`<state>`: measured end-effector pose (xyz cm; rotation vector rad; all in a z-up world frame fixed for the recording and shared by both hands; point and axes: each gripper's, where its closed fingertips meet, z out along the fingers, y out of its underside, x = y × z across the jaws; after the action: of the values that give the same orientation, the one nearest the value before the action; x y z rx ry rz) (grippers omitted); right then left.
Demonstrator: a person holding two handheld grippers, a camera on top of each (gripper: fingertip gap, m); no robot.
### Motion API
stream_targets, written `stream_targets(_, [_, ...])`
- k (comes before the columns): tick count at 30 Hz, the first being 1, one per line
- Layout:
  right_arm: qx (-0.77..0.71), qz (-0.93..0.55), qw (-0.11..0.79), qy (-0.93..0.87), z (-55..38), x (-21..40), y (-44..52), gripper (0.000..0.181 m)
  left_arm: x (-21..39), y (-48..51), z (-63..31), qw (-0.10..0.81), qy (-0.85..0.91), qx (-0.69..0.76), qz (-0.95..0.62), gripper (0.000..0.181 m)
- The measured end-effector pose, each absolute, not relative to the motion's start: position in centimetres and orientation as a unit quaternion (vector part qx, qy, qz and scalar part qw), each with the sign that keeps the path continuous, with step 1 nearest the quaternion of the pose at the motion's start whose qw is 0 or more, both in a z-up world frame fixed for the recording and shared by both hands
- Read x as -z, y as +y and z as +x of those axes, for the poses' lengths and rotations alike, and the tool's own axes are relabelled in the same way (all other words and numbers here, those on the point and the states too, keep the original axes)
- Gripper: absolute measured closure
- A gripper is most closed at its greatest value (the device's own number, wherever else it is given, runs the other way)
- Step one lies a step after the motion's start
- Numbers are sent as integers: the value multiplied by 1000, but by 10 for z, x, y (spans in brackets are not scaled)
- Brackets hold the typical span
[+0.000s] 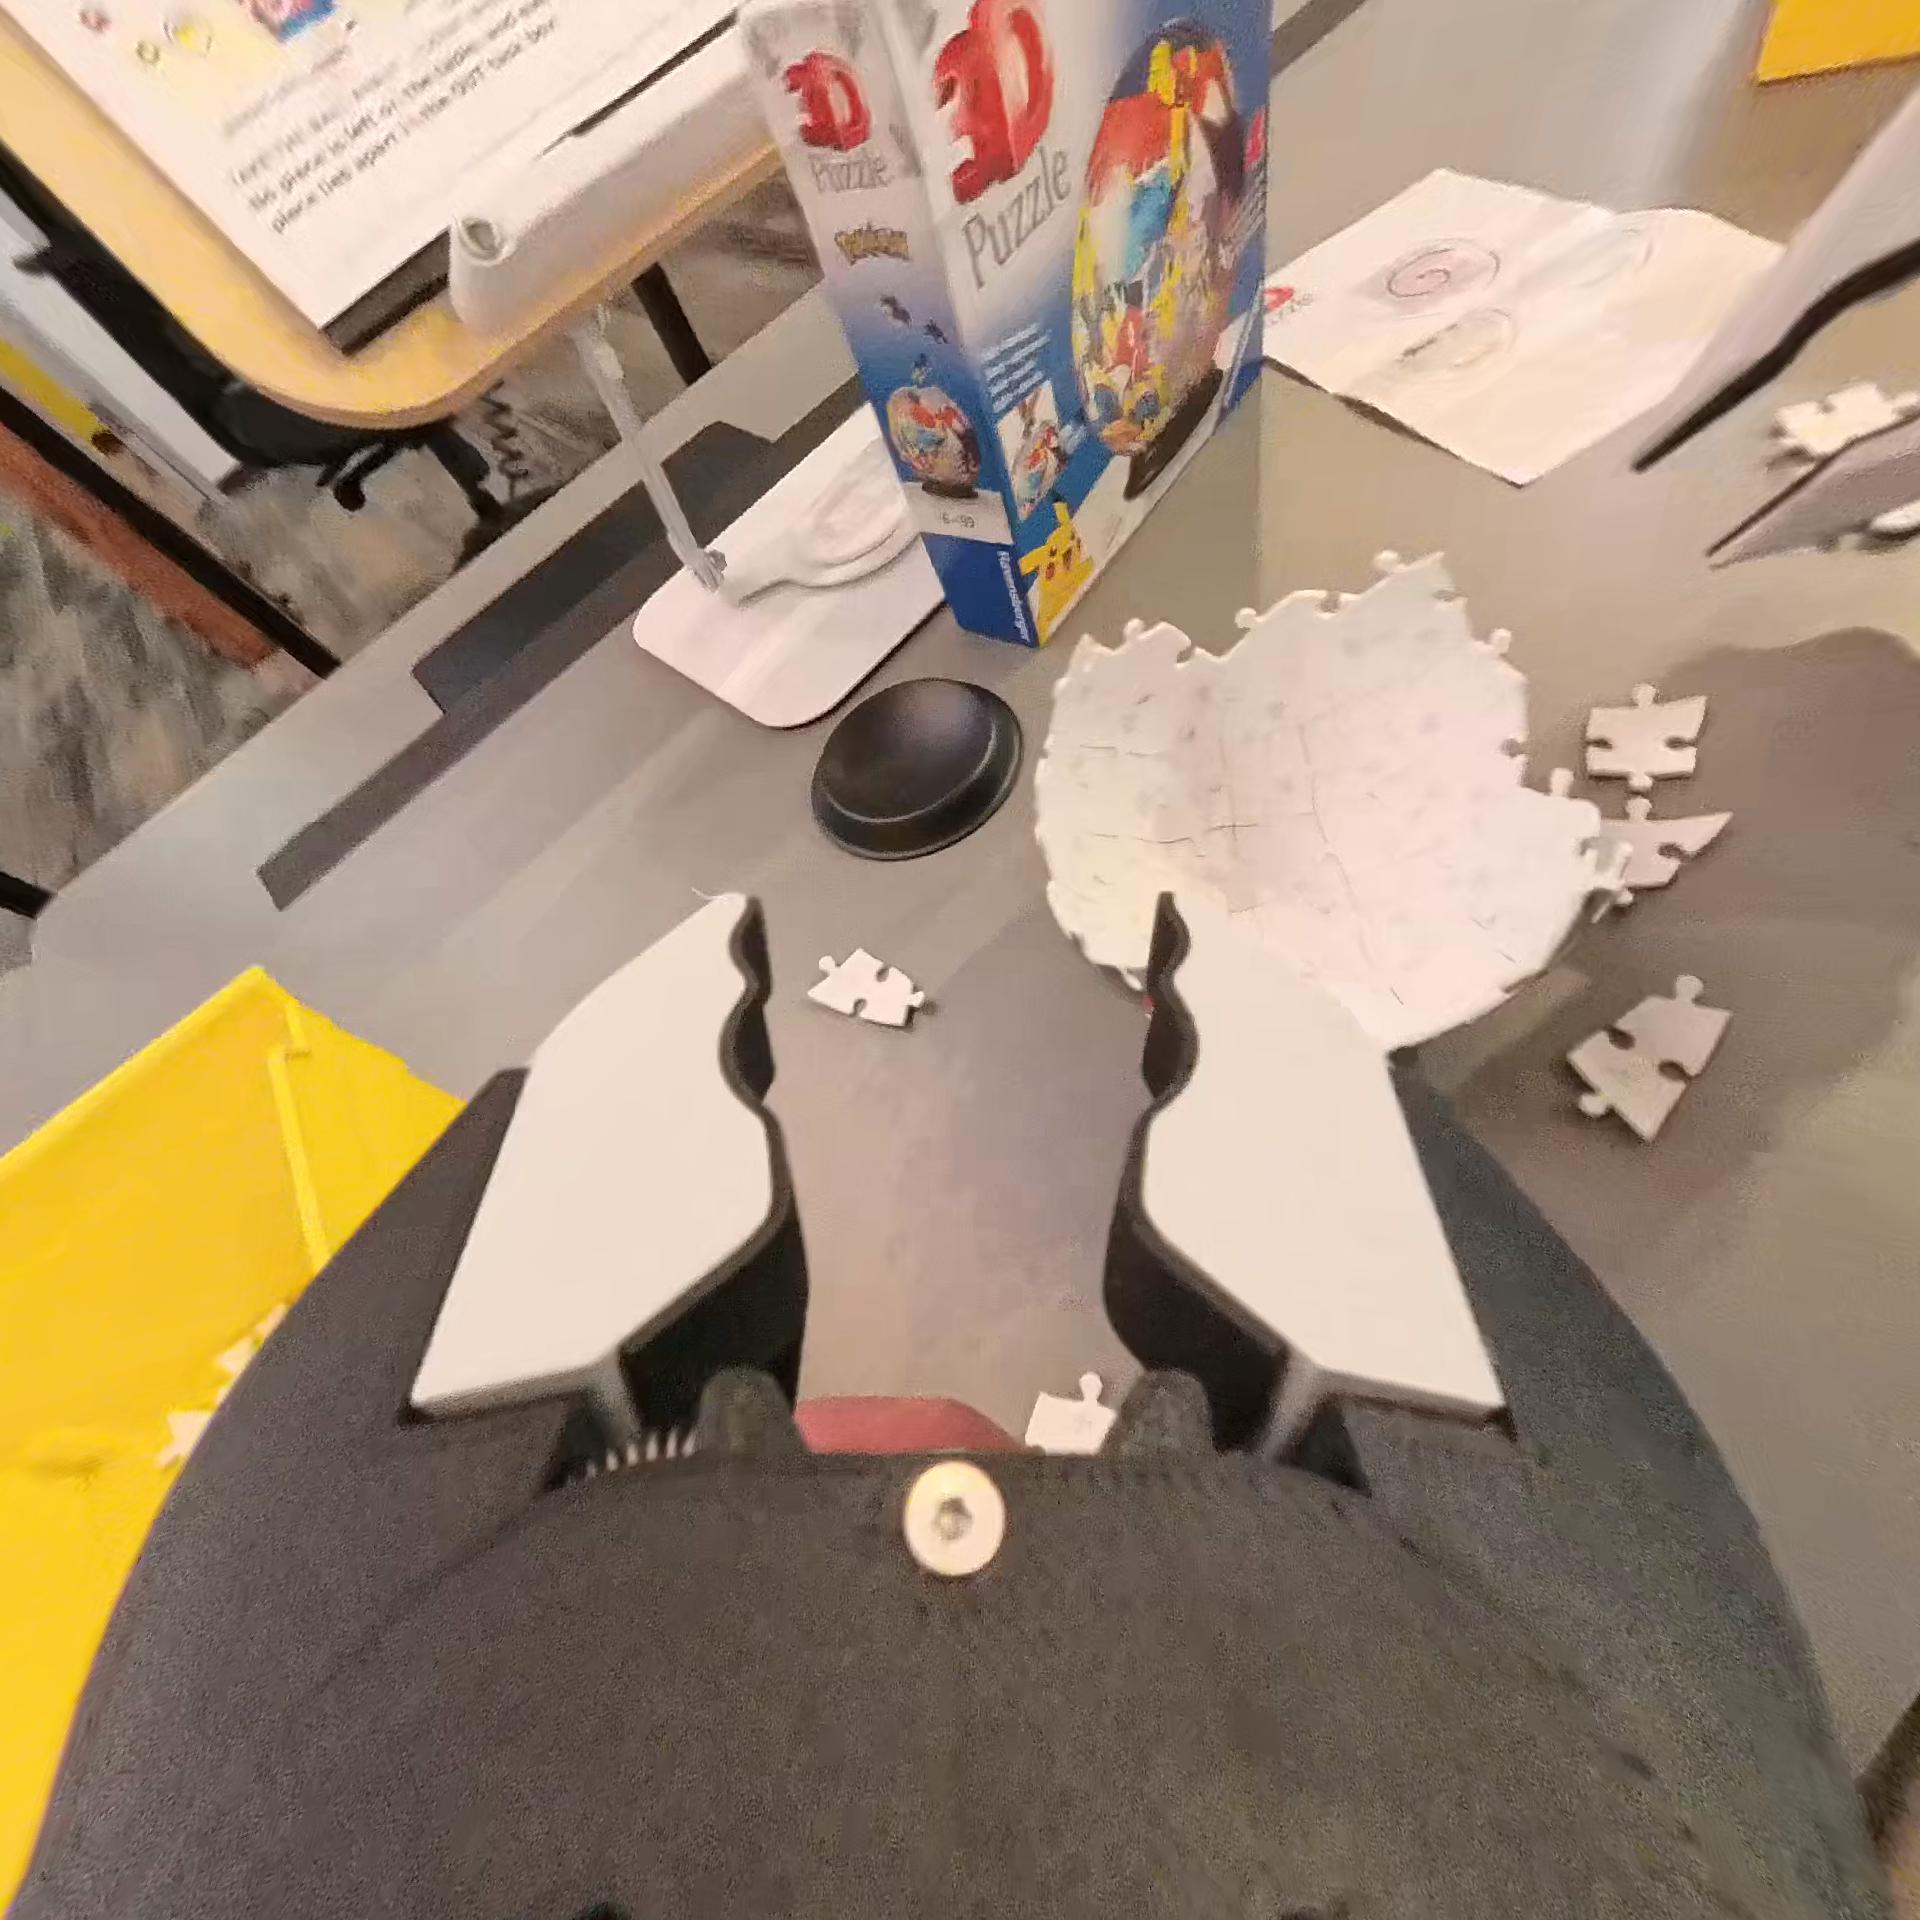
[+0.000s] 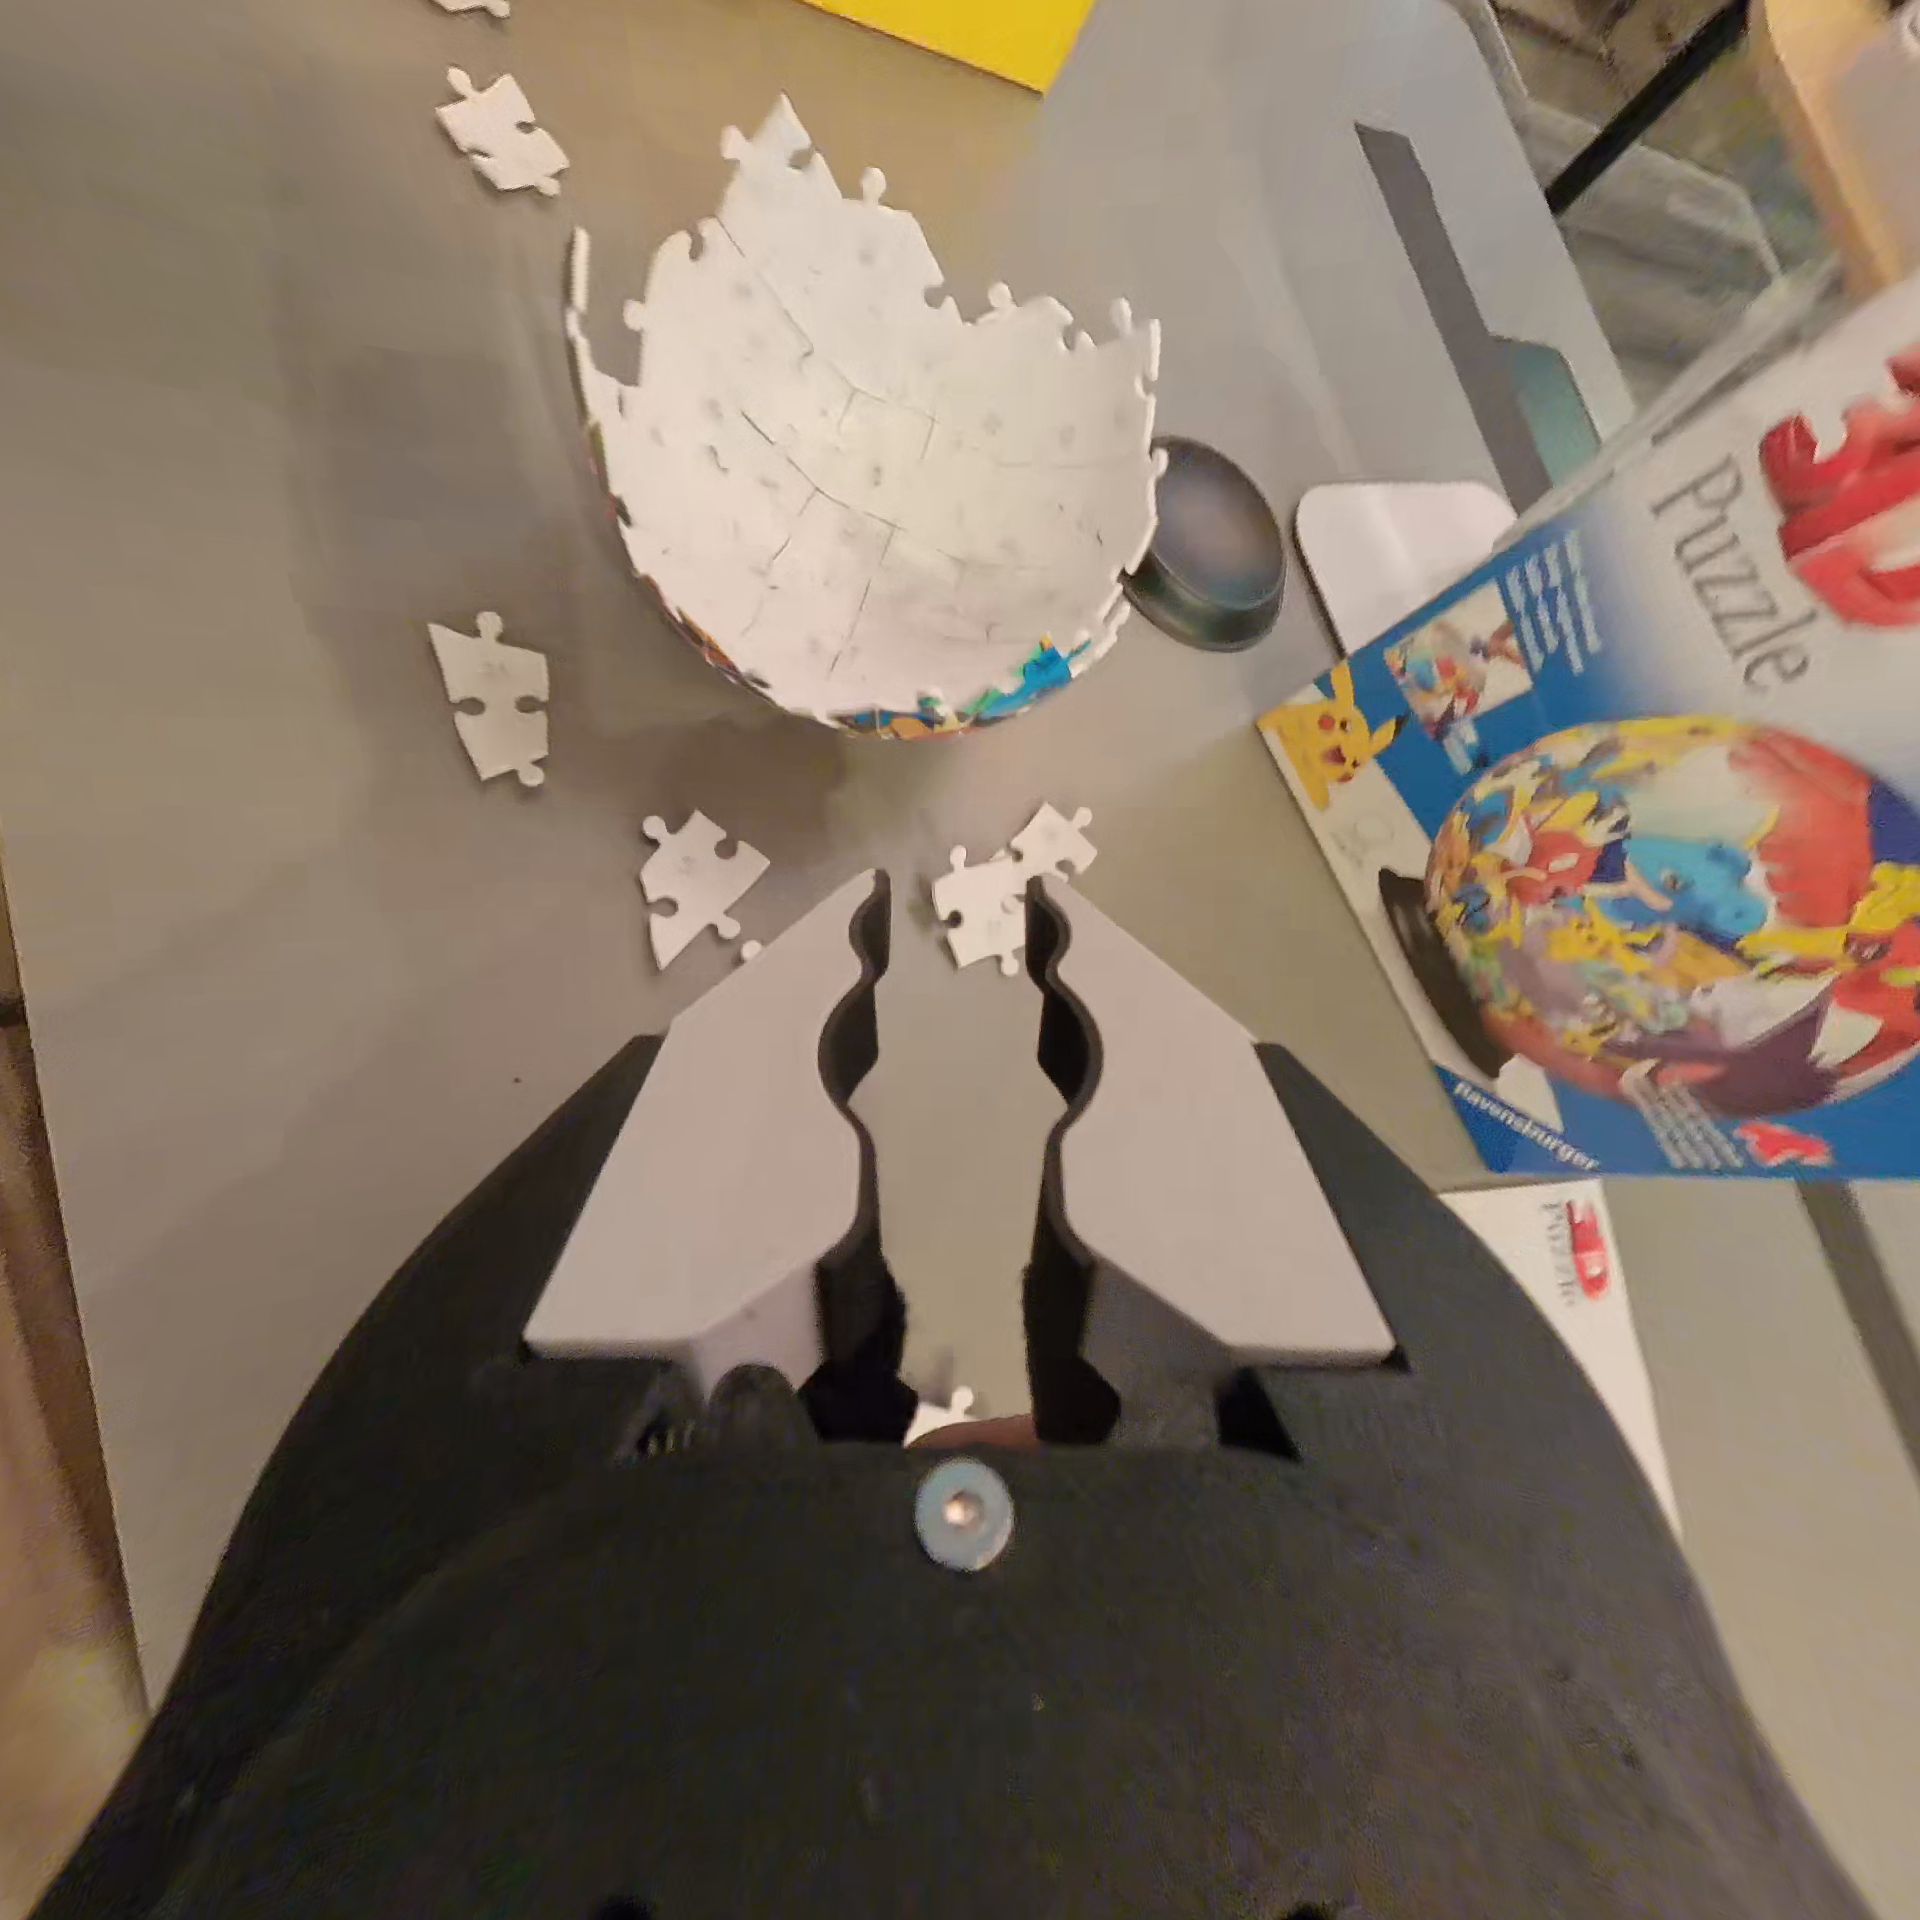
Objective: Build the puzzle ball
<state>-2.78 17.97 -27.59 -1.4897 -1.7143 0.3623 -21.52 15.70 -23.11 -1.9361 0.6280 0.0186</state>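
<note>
The half-built puzzle ball point(image 1: 1309, 810) lies on the grey table like an open bowl, white inside, with coloured print under its rim; it also shows in the right wrist view point(image 2: 883, 499). My left gripper point(image 1: 961, 930) is open and empty, its right fingertip just in front of the ball's near rim. A loose white piece point(image 1: 868, 987) lies by its left fingertip. My right gripper point(image 2: 961, 899) is open, with a loose white piece point(image 2: 977, 914) lying between its fingertips, against the right one. A second piece point(image 2: 1055, 842) lies just beyond.
The black ball stand point(image 1: 914, 769) point(image 2: 1210, 551) sits beside the ball. The blue puzzle box point(image 1: 1049, 312) point(image 2: 1662, 831) stands behind it. More loose pieces point(image 1: 1647, 738) point(image 2: 488, 696) lie around. A yellow bin point(image 1: 156, 1195) is at the left, a paper sheet point(image 1: 1507, 312) at the back.
</note>
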Motion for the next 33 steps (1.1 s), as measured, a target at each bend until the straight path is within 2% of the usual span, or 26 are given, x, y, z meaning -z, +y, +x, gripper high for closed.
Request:
stream_targets(6, [-165,-647,403,-625,-19,277,191,158,219,179,-205,508,263,26,-819,115])
stream_targets(13, [-172,-654,403,-617,-19,281,181,158,229,214,-183,399,350,55,-846,125])
stream_targets(18, [-174,-651,416,-611,-20,274,188,159,262,229,-171,300,429,44,-851,125])
stream_targets(20, [-179,-650,416,-610,-21,274,189,159,277,235,-171,276,464,6,-842,131])
stream_targets(24, [-183,-650,415,-610,-23,275,193,159,301,234,-160,227,487,14,-843,129])
stream_targets(33, [-193,-650,410,-610,-28,277,196,159,317,231,-154,190,501,26,-844,168])
